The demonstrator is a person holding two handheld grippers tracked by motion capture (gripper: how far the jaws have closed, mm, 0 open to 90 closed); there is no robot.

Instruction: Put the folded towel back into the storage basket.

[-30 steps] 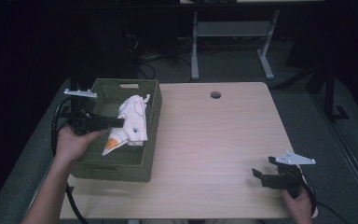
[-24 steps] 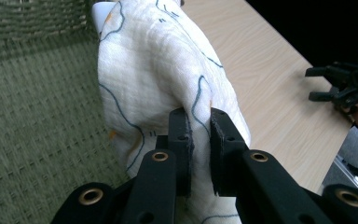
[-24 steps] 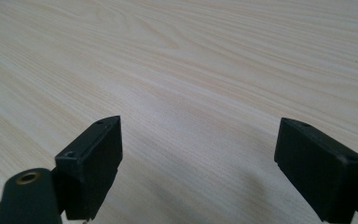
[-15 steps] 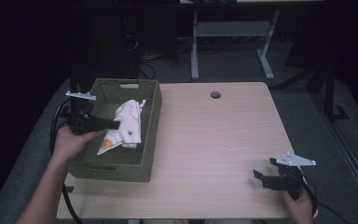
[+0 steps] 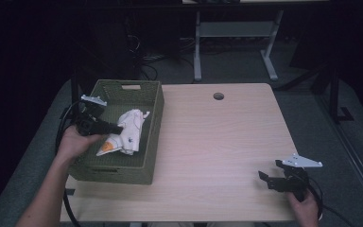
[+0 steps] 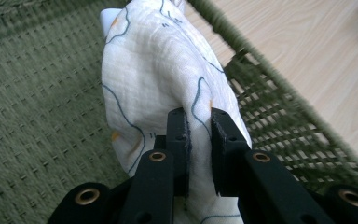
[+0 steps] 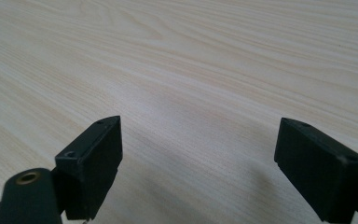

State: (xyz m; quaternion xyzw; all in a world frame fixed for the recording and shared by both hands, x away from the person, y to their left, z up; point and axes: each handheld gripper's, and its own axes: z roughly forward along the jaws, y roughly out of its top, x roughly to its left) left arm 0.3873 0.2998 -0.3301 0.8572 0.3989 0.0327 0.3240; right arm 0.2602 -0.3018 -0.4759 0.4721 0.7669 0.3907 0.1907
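Left gripper point(image 6: 199, 128) jaws pinched on fold of white printed cloth point(image 6: 158, 79), cloth inside green woven basket point(image 5: 149, 101) at table point(image 5: 217, 142) left side. Right gripper point(image 7: 198, 158) jaws wide apart, nothing between, above bare tabletop.

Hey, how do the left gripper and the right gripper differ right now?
The left gripper is shut on the white cloth; the right gripper is open with nothing between its jaws. The left gripper reaches into the green basket at the table's left side; the right gripper sits above bare wooden table near the front right corner. Both are black, two-jawed and hand-held.
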